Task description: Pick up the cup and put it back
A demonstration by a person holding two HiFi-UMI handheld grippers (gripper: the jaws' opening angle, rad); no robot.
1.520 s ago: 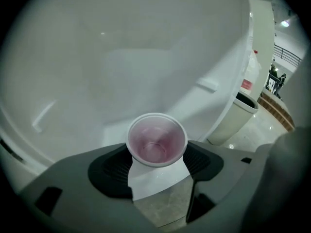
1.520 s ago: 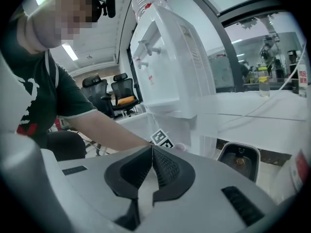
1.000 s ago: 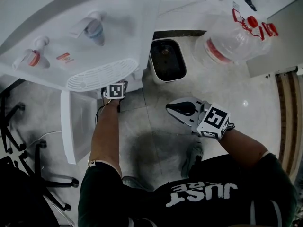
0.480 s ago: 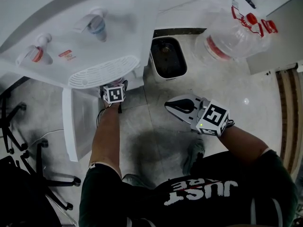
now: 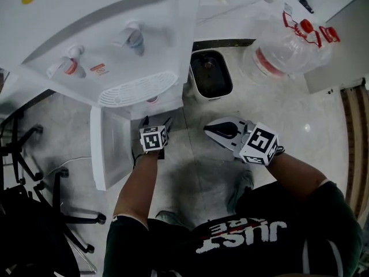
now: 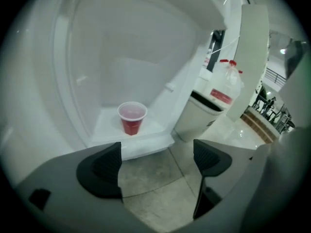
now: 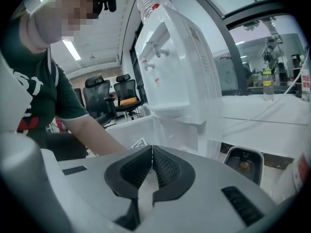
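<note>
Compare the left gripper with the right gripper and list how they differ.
The left gripper has its fingers wide apart, having just been opening, with nothing between them; the right gripper has its fingers shut together. The left gripper faces the red cup standing inside the water dispenser; the right gripper sees the dispenser's taps from the side. Both hold nothing.

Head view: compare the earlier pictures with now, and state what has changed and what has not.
The left gripper has drawn back from under the water dispenser toward the person. Its jaws have just been opening, and nothing is between them. The red cup stands alone inside the dispenser. The right gripper stayed where it was, jaws together and empty.
</note>
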